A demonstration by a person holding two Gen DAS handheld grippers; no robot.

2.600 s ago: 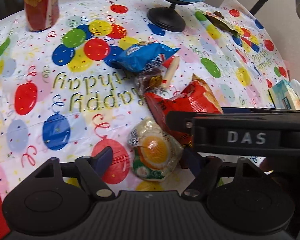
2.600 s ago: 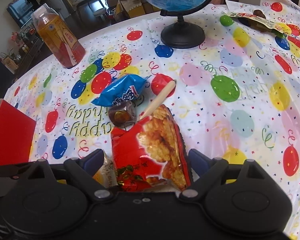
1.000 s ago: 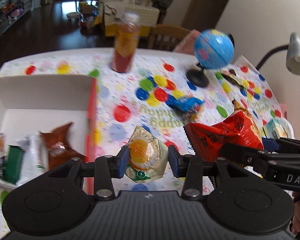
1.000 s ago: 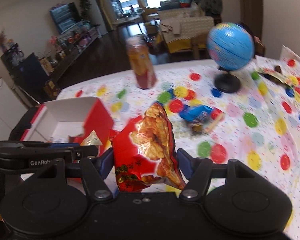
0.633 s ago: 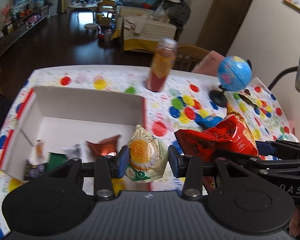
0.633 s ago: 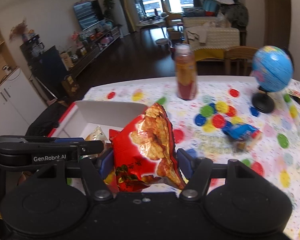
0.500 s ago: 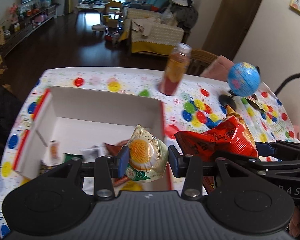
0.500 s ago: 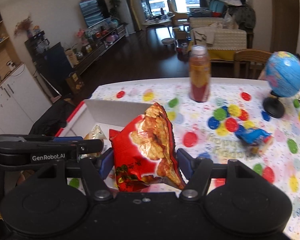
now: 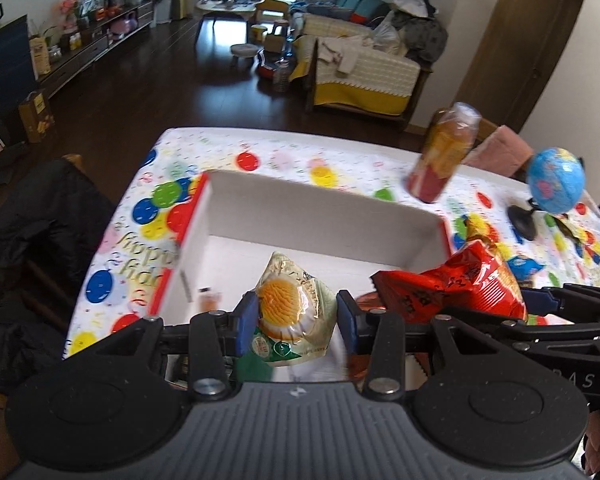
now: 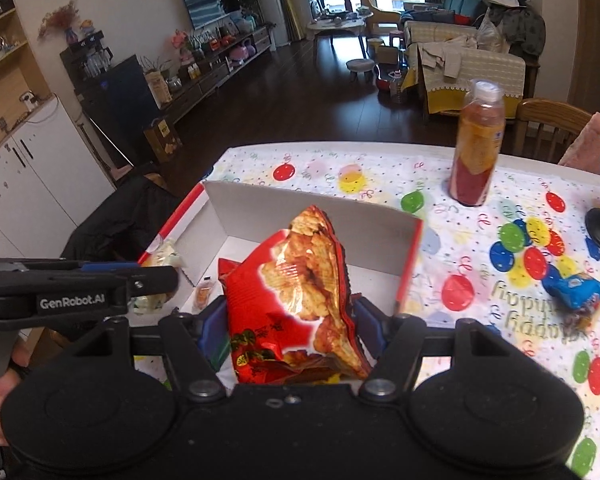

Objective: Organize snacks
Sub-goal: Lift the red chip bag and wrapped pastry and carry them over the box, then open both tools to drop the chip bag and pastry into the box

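Observation:
My left gripper (image 9: 297, 316) is shut on a clear cookie packet (image 9: 294, 312) and holds it above the open red-and-white box (image 9: 324, 204). My right gripper (image 10: 286, 326) is shut on a red chip bag (image 10: 296, 292), also over the box (image 10: 312, 216). The chip bag shows at the right in the left wrist view (image 9: 456, 284). The left gripper and its packet (image 10: 160, 258) show at the left in the right wrist view. A small snack (image 10: 202, 294) lies inside the box.
A juice bottle (image 10: 476, 148) stands behind the box on the balloon tablecloth (image 10: 480, 312). A blue snack packet (image 10: 576, 288) lies to the right. A globe (image 9: 552, 188) stands at the far right. A dark jacket (image 9: 32, 248) hangs at the table's left.
Both grippers lifted their snacks off the table and carried them left until they hang over the box. The box has come closer and more central in both views.

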